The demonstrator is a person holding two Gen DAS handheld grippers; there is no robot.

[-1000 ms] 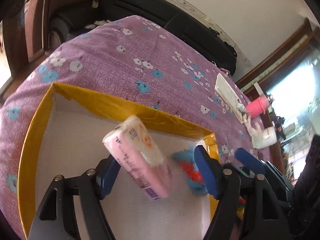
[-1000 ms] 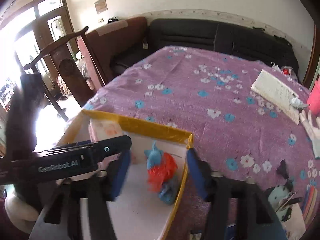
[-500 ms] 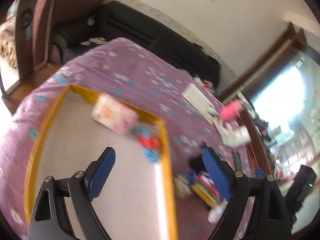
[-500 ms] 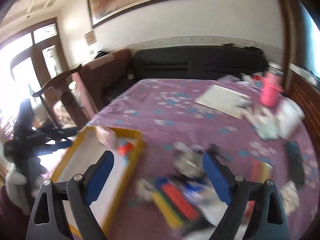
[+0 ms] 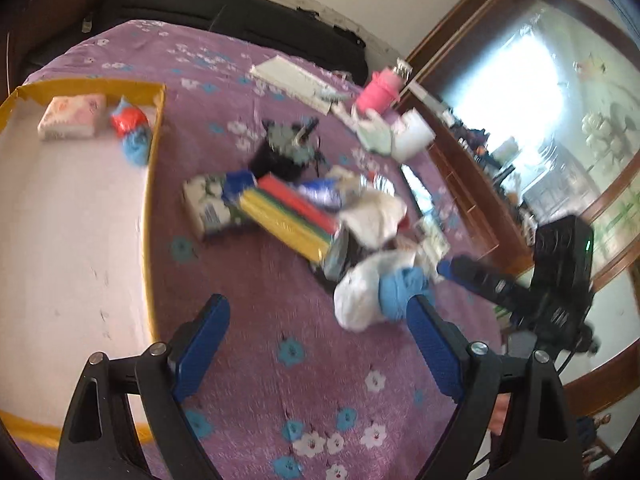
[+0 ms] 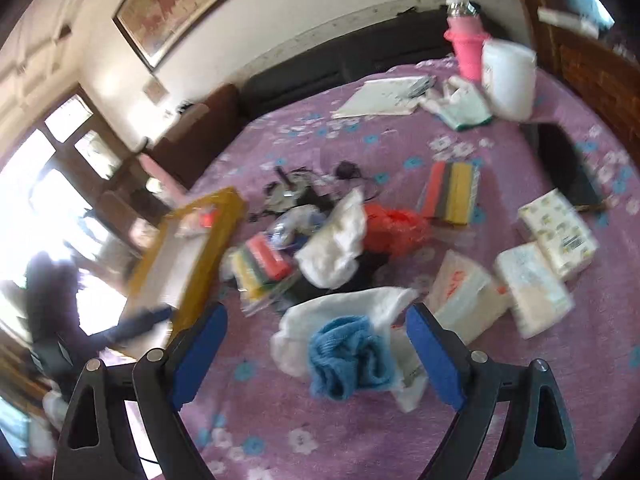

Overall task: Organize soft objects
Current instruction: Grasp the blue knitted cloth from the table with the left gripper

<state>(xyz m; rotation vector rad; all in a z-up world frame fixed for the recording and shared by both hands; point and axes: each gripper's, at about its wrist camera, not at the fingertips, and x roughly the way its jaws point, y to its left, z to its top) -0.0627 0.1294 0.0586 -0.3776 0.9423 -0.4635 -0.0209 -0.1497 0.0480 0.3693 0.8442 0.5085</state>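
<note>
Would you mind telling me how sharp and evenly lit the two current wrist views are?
Left wrist view: the left claw is crisp, the pile with the blue cloth smeared by motion, and the window blown out. Right wrist view: blur is heavier, the yellow-rimmed box streaked, with white glare at the left edge; the right claw stays sharp.

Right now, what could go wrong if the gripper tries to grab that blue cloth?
1. The blue cloth lies on a white cloth, so the open right gripper might pinch both together.
2. A tissue pack sits close beside its right finger and might get nudged.
3. The yellow-edged box, already holding a pink tissue pack and a blue and red toy, is off to the side, so a loose cloth might slip during the carry.
</note>
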